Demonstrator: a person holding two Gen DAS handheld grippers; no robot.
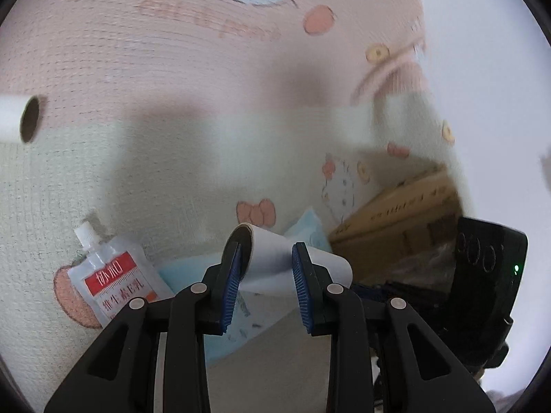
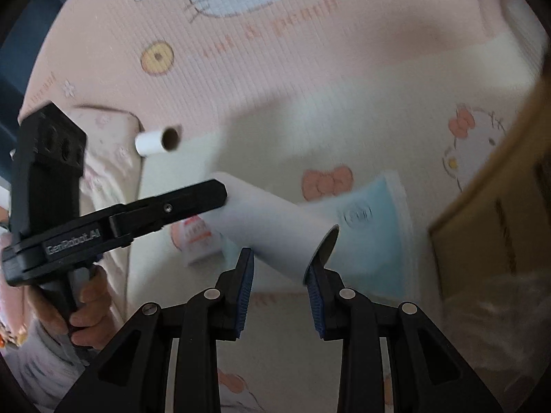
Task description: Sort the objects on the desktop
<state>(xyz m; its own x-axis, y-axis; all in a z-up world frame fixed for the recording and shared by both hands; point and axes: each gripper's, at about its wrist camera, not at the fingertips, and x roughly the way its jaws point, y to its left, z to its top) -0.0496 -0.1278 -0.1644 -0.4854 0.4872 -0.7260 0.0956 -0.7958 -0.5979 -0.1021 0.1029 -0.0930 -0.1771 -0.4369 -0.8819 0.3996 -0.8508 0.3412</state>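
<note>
My left gripper (image 1: 265,258) is shut on a white paper roll (image 1: 275,261) and holds it above the patterned mat; it also shows in the right wrist view (image 2: 220,194) gripping one end of that roll (image 2: 275,223). My right gripper (image 2: 280,268) is open, its jaws around the roll's near end without clear contact. A second white roll (image 2: 156,141) with a brown core lies on the mat, also at the left edge of the left wrist view (image 1: 20,120). A white drink pouch (image 1: 110,272) and a blue tissue pack (image 2: 372,237) lie below.
A cardboard box (image 2: 499,213) stands at the right, also in the left wrist view (image 1: 396,220). The pink and cream cartoon mat (image 2: 275,79) covers the surface. The right gripper's black body (image 1: 489,275) is at right in the left wrist view.
</note>
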